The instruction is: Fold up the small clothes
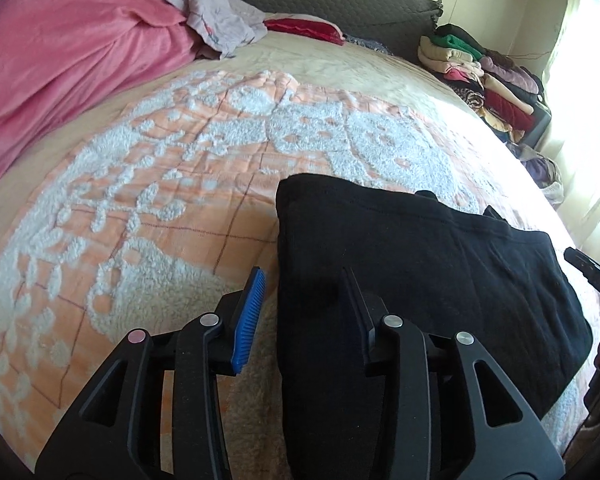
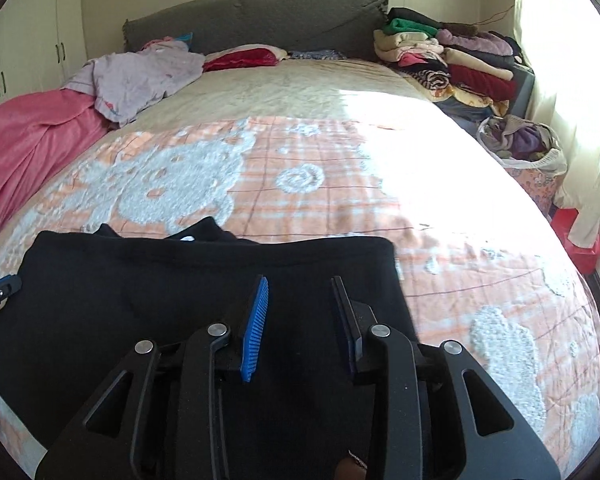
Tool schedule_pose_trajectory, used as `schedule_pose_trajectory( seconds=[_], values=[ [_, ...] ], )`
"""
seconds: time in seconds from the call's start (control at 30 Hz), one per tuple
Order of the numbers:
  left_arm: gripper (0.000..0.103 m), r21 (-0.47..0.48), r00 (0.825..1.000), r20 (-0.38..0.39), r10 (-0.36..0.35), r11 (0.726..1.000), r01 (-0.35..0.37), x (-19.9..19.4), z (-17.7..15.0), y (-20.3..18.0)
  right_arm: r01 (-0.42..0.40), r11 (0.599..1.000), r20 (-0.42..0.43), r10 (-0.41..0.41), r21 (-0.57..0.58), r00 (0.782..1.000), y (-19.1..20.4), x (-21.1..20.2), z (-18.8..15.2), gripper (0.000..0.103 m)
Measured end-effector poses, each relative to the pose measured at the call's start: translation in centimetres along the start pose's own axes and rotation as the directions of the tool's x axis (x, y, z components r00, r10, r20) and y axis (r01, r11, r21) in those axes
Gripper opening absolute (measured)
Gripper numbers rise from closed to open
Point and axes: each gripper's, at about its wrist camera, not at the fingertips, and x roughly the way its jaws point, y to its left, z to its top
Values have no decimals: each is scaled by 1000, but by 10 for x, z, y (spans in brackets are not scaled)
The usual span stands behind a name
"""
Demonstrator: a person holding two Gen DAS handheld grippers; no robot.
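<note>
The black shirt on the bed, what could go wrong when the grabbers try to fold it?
1. The black shirt has a layer already folded over; lifting carelessly could undo it.
2. The left gripper is open astride the shirt's left edge, so it might pinch the fuzzy bedspread too.
3. The right gripper hovers open over the right part, near that edge; uneven pulls could leave the fold crooked.

Pink blanket (image 1: 60,72), grey headboard (image 2: 256,12)

Garment (image 1: 420,264) on bedspread (image 1: 160,184), seemingly flat
</note>
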Motion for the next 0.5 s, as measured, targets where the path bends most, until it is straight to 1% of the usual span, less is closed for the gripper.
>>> schedule_pose_trajectory(
  seconds=[0.07,0.1,0.17,0.3,0.37,0.4,0.43,0.5],
  values=[
    [33,-25,1000,-17,-13,1000,13,2,0,3,18,999,-16,-18,45,1000,-21,0,-2,38],
    [34,-35,1000,-22,-18,999,17,2,-1,5,12,998,-29,-10,67,1000,-29,2,-4,39],
    [34,-55,999,-36,-16,998,14,3,-2,7,-27,993,-47,33,117,998,-43,7,-10,40],
    [34,-79,998,-63,-20,997,15,5,-5,14,-92,973,-75,110,210,991,-56,21,-19,41],
    [34,-100,996,-76,-43,994,35,6,-6,17,-100,968,-84,122,229,989,-55,25,-23,41],
    [33,-106,995,-80,-51,993,43,7,-6,18,-106,967,-85,129,233,988,-55,28,-24,41],
    [30,-110,995,-83,-62,992,53,7,-6,18,-114,964,-83,138,241,987,-56,29,-24,42],
    [26,-120,993,-88,-80,990,69,6,-7,20,-134,953,-79,161,270,984,-59,32,-24,43]
  ],
)
